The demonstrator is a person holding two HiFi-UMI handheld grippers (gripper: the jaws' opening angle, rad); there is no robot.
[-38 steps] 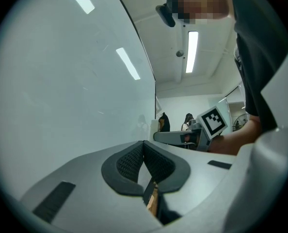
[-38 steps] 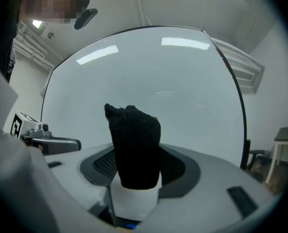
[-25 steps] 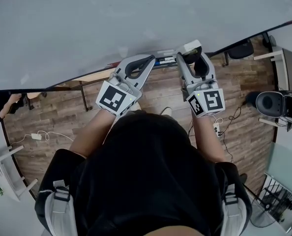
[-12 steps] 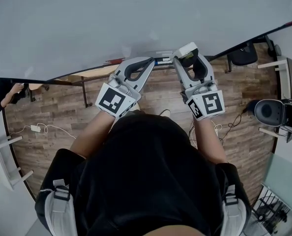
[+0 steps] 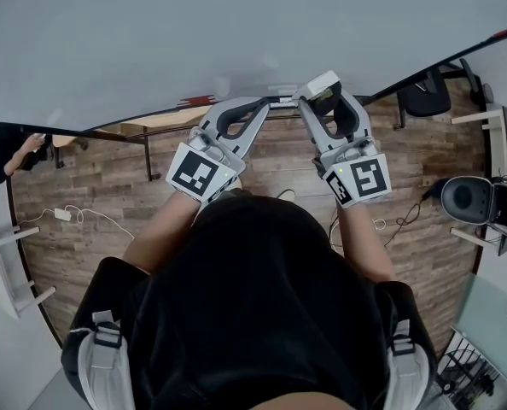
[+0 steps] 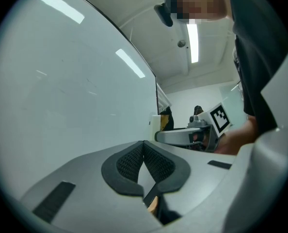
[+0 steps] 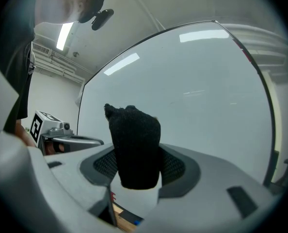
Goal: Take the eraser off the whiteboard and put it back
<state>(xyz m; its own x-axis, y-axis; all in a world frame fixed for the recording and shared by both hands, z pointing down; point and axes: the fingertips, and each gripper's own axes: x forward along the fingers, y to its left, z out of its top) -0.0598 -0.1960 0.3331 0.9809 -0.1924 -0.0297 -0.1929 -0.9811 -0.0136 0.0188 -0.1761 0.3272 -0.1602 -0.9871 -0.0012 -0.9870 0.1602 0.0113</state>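
The eraser (image 5: 320, 84), a white block with black felt, is clamped in my right gripper (image 5: 318, 94) just in front of the whiteboard (image 5: 236, 32). In the right gripper view its black felt (image 7: 134, 147) stands upright between the pads, with the whiteboard (image 7: 192, 96) close behind. My left gripper (image 5: 264, 103) is level beside it on the left, shut on nothing. In the left gripper view its pads (image 6: 156, 163) meet at the tip, and the right gripper (image 6: 190, 135) with the eraser (image 6: 155, 128) shows further along the board.
The board's tray (image 5: 281, 102) runs along its lower edge, with a red marker (image 5: 194, 102) on it. Below is a wooden floor with a cable (image 5: 61, 214), a white stool (image 5: 6, 272), a dark chair (image 5: 428, 92) and a black device (image 5: 467, 196). Another person (image 5: 6, 154) is at the far left.
Both grippers have drifted slightly left along the board's lower edge. The eraser has stayed in the right gripper and the left gripper has stayed shut.
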